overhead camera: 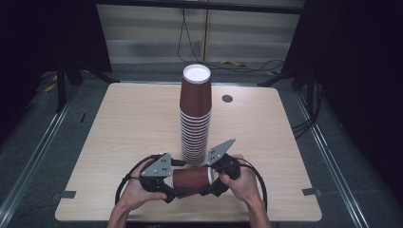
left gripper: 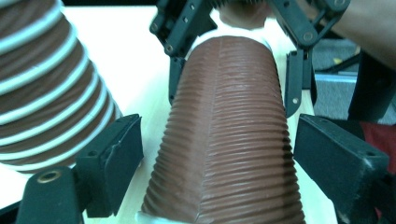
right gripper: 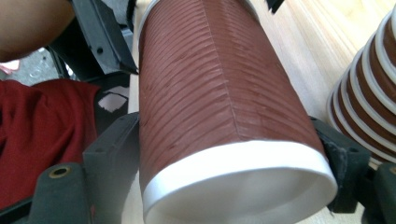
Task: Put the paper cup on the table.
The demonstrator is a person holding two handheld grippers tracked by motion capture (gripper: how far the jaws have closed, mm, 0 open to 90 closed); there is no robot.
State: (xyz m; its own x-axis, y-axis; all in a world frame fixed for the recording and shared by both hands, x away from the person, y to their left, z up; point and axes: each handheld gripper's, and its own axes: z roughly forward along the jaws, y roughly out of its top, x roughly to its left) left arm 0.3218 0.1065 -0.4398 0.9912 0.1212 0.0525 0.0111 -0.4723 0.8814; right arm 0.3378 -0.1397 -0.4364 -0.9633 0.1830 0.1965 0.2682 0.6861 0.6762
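A single brown ribbed paper cup (overhead camera: pixel 190 179) lies on its side just above the front edge of the wooden table (overhead camera: pixel 128 123), spanning both grippers. My left gripper (overhead camera: pixel 173 192) is shut on its narrow end; the cup (left gripper: pixel 224 140) runs away between the two black pads. My right gripper (overhead camera: pixel 212 186) is shut on the wide, white-rimmed end of the cup (right gripper: pixel 210 84), with a pad pressed against each side of the rim. A tall stack of upside-down brown cups (overhead camera: pixel 195 118) stands right behind the grippers.
The stack leans close at the edge of the left gripper view (left gripper: pixel 42 93) and the right gripper view (right gripper: pixel 369 93). A small round grommet (overhead camera: pixel 227 98) sits in the table at the back right. Bare tabletop lies left and right of the stack.
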